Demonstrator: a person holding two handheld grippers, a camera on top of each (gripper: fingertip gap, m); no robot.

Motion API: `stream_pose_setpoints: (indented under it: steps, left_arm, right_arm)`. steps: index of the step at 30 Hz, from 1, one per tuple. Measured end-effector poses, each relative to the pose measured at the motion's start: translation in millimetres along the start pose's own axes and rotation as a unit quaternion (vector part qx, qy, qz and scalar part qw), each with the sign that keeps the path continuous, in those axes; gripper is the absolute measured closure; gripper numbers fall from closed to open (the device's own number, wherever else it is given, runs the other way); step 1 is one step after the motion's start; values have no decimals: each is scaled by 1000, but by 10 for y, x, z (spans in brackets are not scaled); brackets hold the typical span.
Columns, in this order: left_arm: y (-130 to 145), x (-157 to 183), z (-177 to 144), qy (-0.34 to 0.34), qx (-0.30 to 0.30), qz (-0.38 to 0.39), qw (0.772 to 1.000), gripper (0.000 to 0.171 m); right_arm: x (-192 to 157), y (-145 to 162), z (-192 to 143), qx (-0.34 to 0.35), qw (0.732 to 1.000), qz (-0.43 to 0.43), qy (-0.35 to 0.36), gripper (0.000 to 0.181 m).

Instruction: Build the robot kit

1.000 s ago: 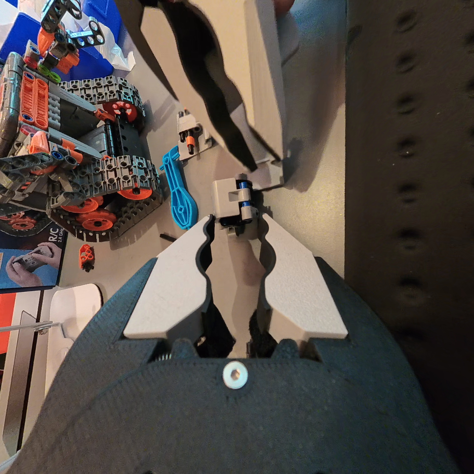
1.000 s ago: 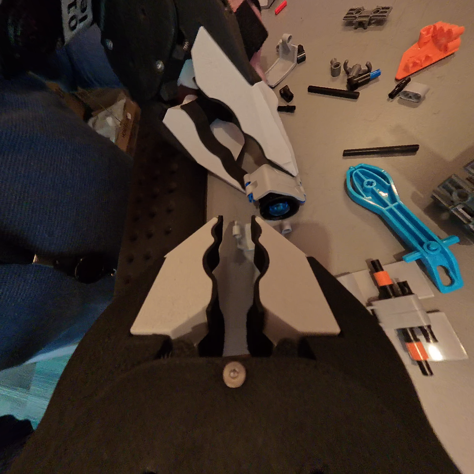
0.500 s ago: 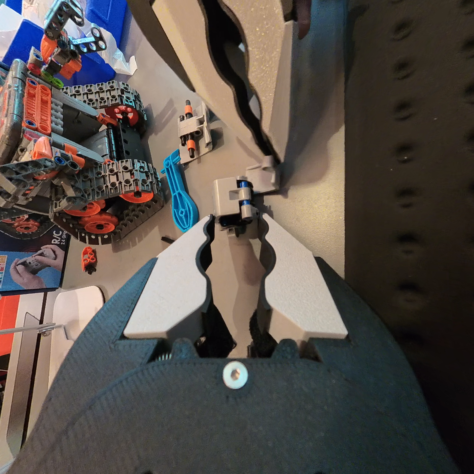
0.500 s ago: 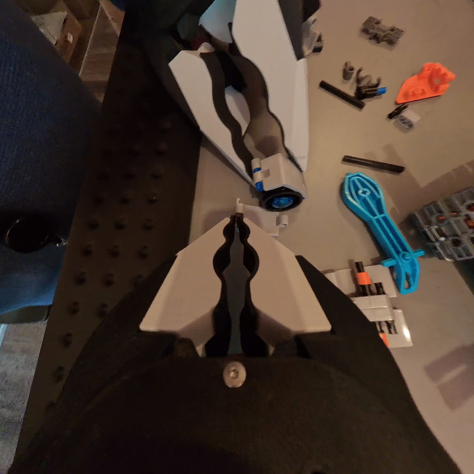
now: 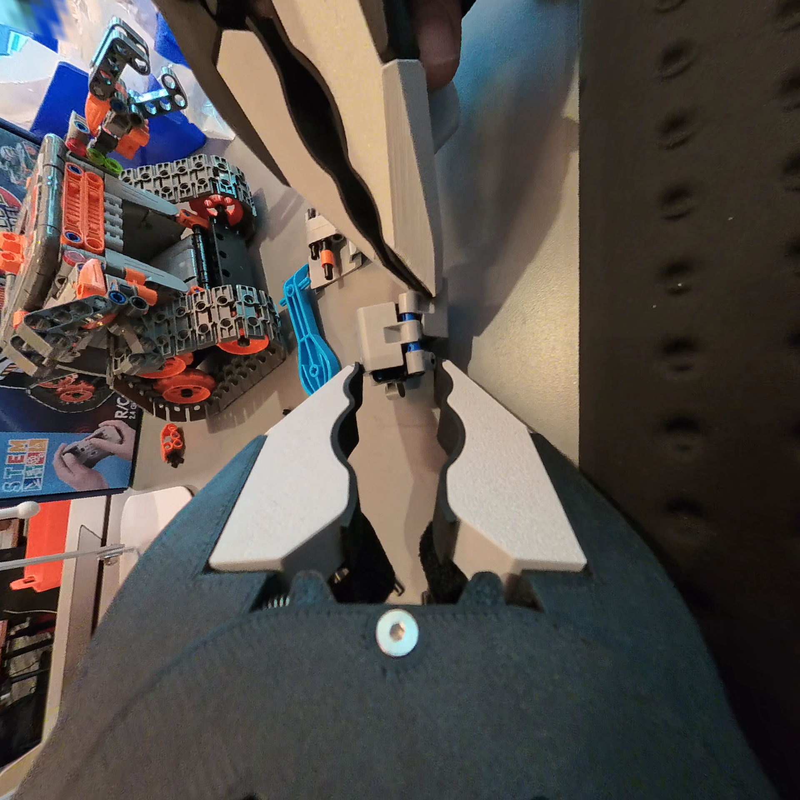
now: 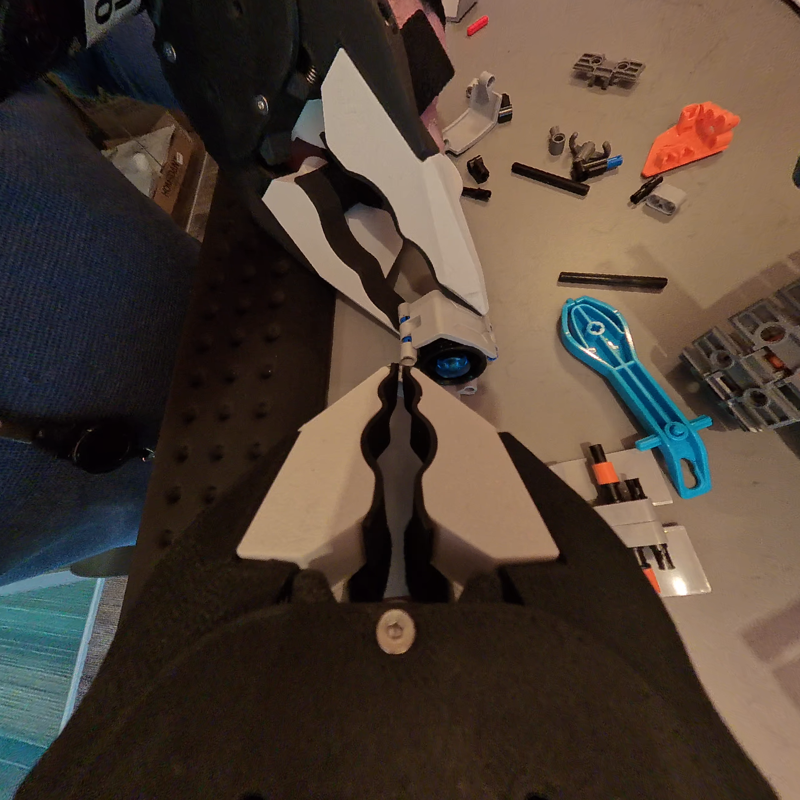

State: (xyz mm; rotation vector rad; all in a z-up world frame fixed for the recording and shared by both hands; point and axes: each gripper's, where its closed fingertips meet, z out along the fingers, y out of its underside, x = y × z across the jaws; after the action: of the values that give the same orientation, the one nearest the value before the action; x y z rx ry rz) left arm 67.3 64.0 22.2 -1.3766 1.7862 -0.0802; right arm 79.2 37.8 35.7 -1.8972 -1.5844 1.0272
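Observation:
My left gripper [image 5: 396,368] is shut on a grey block assembly [image 5: 381,333] with blue pins and a black and blue wheel, held just above the grey table. In the right wrist view the left gripper [image 6: 446,311] reaches in from the top with the assembly [image 6: 446,327]. My right gripper [image 6: 400,374] is shut on a small grey piece [image 6: 407,358] that touches the assembly's pinned edge. In the left wrist view the right gripper [image 5: 426,288] comes down from above with that piece [image 5: 436,322] against the assembly.
A grey and orange tracked vehicle model [image 5: 173,303] stands to the left. A blue flat tool [image 6: 627,389], a grey piece with orange and black pins [image 6: 623,506], a black axle [image 6: 612,281], an orange part [image 6: 692,138] and small loose parts lie on the table. A dark studded mat [image 5: 692,303] borders it. The black axle [image 6: 612,281] lies around 7 cm away from my left fingertips.
My right gripper has shut on the small grey piece and carried it up against the assembly's pinned edge. My left gripper has held the assembly nearly still.

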Motion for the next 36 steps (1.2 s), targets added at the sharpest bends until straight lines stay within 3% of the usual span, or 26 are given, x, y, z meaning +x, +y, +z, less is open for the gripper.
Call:
stream_pose_setpoints:
  steps: [21,27,30,33,36]
  left_arm:
    - [-1,-33,35,-83,-69,114,988,143]
    - [61,-65,25,-66,-50,61,995,142]
    - [70,-130,-4,-61,-30,19,997,142]
    - [8,-212,-73,-69,3,-8,998,142]
    - [23,-64,-25,-14,11,-36,999,142]
  right_arm:
    - [-9,26,55,-63,998,10,-18,181]
    - [35,-29,62,-51,999,6,6,181]
    - [26,-90,-8,-14,1000,14,7,164]
    - [118,-134,-173,26,998,42,33,158]
    - [151,-28,-241,25,997,66,41,155]
